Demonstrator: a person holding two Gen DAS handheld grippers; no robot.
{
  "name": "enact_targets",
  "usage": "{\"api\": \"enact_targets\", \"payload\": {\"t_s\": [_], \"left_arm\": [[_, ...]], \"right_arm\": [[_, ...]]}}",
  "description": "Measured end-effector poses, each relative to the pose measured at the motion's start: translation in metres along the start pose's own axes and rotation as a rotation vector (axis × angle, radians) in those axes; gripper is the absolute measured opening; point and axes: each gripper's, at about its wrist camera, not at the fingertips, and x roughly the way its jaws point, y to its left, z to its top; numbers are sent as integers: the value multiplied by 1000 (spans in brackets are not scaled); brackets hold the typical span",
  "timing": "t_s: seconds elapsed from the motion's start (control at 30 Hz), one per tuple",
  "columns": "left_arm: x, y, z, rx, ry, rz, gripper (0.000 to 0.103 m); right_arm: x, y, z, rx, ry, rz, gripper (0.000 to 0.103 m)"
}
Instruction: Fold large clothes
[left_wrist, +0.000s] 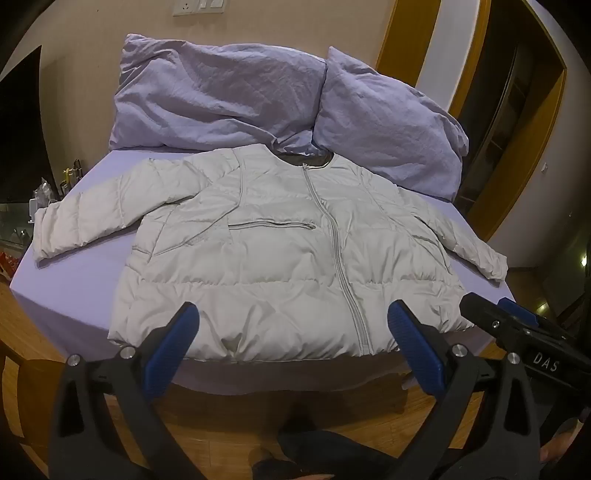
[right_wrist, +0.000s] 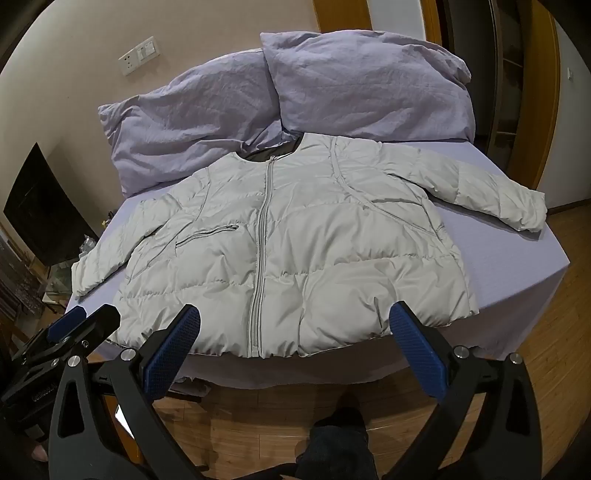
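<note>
Lying flat and zipped on the lavender-sheeted bed (left_wrist: 81, 295), the pale grey quilted puffer jacket (left_wrist: 280, 258) has both sleeves spread and its hem along the near bed edge. From the left, its left-hand sleeve cuff (left_wrist: 44, 240) reaches almost to the bed's side edge, with bare sheet between sleeve and body. The left gripper (left_wrist: 293, 325), black with blue-padded fingers (left_wrist: 181, 332), hangs above the hem with jaws spread wide, holding nothing. Behind the collar, two crumpled lilac pillows (left_wrist: 207, 99) lean on the wall. The other cuff (left_wrist: 491, 266) lies close to the far side edge. The right gripper (right_wrist: 295, 325) also stands wide open and empty over the hem.

The left wrist view shows the right gripper's tip just beside the hem's right corner; the right wrist view shows the left tool at the bed's near left corner and a wider strip of bare sheet (right_wrist: 554, 273) right of the jacket. Wooden floor (right_wrist: 569, 350) borders the bed.
</note>
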Motion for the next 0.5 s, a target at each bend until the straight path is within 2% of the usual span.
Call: {"api": "enact_targets", "payload": {"t_s": [0.5], "left_arm": [[0,0,0,-1,5,5,101]], "right_arm": [[0,0,0,-2,-2,-2,102]]}}
